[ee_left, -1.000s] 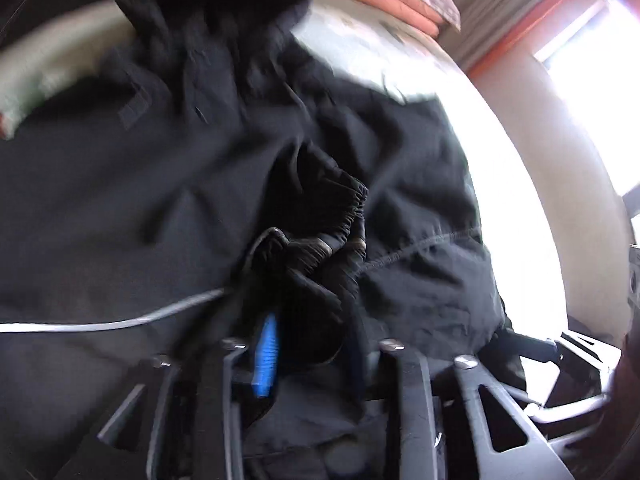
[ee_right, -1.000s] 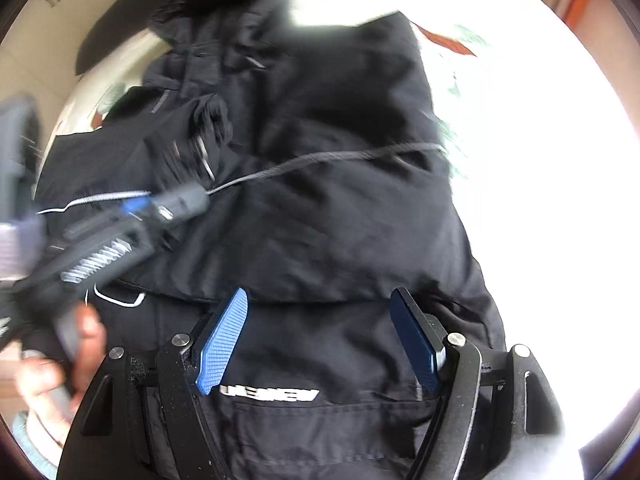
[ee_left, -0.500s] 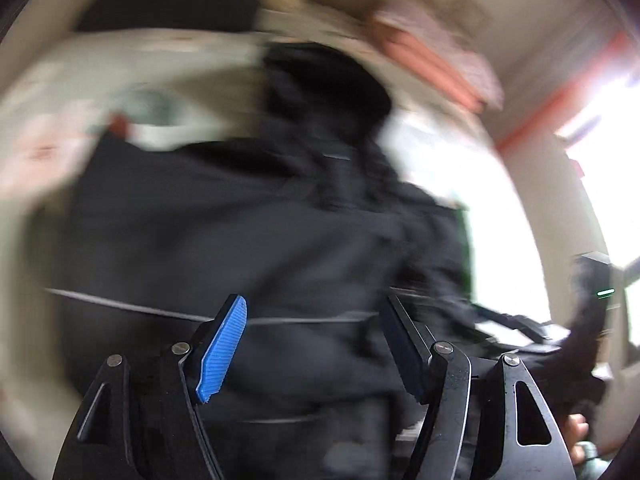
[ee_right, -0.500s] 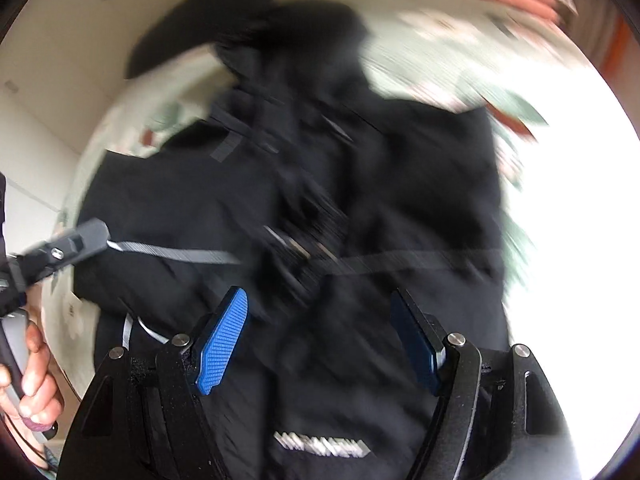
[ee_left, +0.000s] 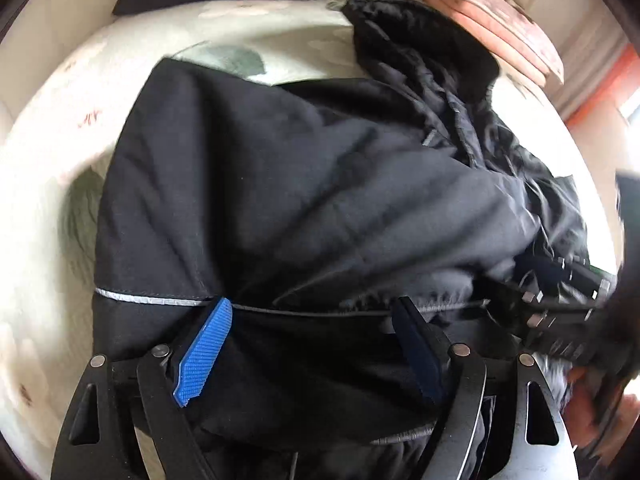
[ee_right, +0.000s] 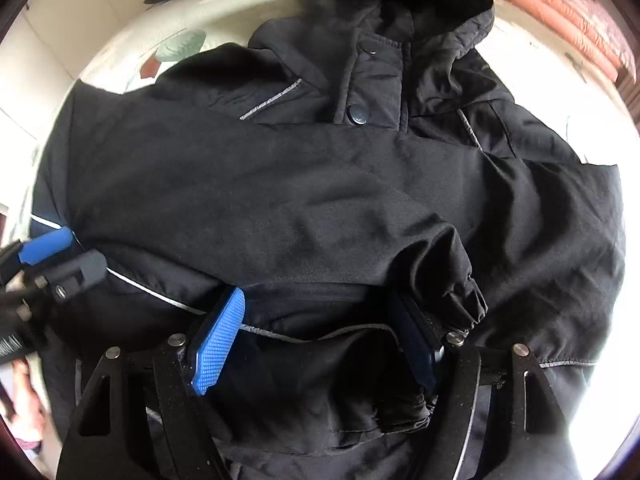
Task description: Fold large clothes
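Bedspread bears jacket; snaps right-view only, seemingly.

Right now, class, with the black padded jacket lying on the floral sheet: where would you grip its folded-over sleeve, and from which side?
Grip the black padded jacket's folded-over sleeve at its gathered elastic cuff, probably coming from the hem side with the open right gripper. The cuff bunches into a raised ridge just off that gripper's right finger, while the fabric elsewhere lies flat on the floral sheet.

a black jacket lies spread on a floral-printed bed, folded pink bedding behind.
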A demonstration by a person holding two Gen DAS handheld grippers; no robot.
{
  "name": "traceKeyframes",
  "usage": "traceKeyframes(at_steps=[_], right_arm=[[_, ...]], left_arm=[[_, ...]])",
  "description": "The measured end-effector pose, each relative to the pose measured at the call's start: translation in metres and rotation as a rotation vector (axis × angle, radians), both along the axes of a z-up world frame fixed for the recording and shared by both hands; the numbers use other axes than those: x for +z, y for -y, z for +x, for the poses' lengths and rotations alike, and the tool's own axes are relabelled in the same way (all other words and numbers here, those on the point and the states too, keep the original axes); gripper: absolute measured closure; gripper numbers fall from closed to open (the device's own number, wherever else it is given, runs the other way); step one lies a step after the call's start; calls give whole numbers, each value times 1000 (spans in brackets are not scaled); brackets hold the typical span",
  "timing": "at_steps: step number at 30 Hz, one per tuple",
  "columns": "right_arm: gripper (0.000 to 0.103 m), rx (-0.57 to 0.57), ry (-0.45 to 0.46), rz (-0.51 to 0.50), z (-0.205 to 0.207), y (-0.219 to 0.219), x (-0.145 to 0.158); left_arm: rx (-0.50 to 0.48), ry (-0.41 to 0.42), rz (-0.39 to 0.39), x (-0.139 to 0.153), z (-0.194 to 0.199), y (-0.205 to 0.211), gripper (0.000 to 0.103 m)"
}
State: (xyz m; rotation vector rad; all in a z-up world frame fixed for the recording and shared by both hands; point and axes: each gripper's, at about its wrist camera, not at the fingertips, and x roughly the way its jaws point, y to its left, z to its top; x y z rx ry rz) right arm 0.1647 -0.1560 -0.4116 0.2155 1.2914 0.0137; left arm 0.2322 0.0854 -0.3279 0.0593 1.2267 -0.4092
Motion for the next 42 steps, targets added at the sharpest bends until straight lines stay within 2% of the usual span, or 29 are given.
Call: traceKeyframes(at_steps=[3, 5, 10, 16, 17, 20, 21, 24, 27, 30, 32, 34, 36, 38, 40, 42], right_arm=[[27, -99, 82, 127, -28, 43, 35], [25, -158, 86, 155, -46, 68, 41], [25, -200, 23, 246, -54, 93, 23], [25, -178, -7, 328, -44, 87, -10], [27, -179, -14, 326, -41, 81, -16], [50, -177, 5, 340, -41, 76, -15], [62, -175, 27, 347, -44, 77, -8], [68, -194, 101, 323, -56, 85, 29], [70, -230, 182, 228, -74, 106, 76], [70, -276, 218, 134, -94, 130, 100], [70, -285, 187, 85, -99, 143, 95], [70, -309, 113, 80, -100, 154, 68], [70, -311, 19, 60, -96, 157, 25], [67, -303, -39, 36, -91, 151, -14], [67, -293, -10, 6, -89, 147, -27], [66, -266, -11, -25, -86, 143, -22]], left_arm=[[6, -3, -73, 24, -10, -14, 24], [20, 12, -92, 36, -15, -26, 24], [64, -15, -133, 38, -18, -37, 24], [69, -3, -91, 33, -23, -34, 24], [68, -3, -91, 33, -23, -32, 24], [69, -1, -96, 37, -23, -31, 24], [68, 3, -98, 39, -23, -30, 24], [57, 31, -111, 50, -22, -26, 24], [45, 59, -120, 63, -19, -18, 24], [25, 62, -139, 65, -11, -4, 24], [5, 30, -129, 52, -5, 11, 24], [-21, -14, -97, 32, -1, 25, 24], [-52, -38, 20, 1, 1, 43, 24], [-86, 2, 108, -13, -3, 56, 24], [-107, 32, 152, -14, -8, 64, 22], [-109, 28, 148, -12, -7, 63, 22]])
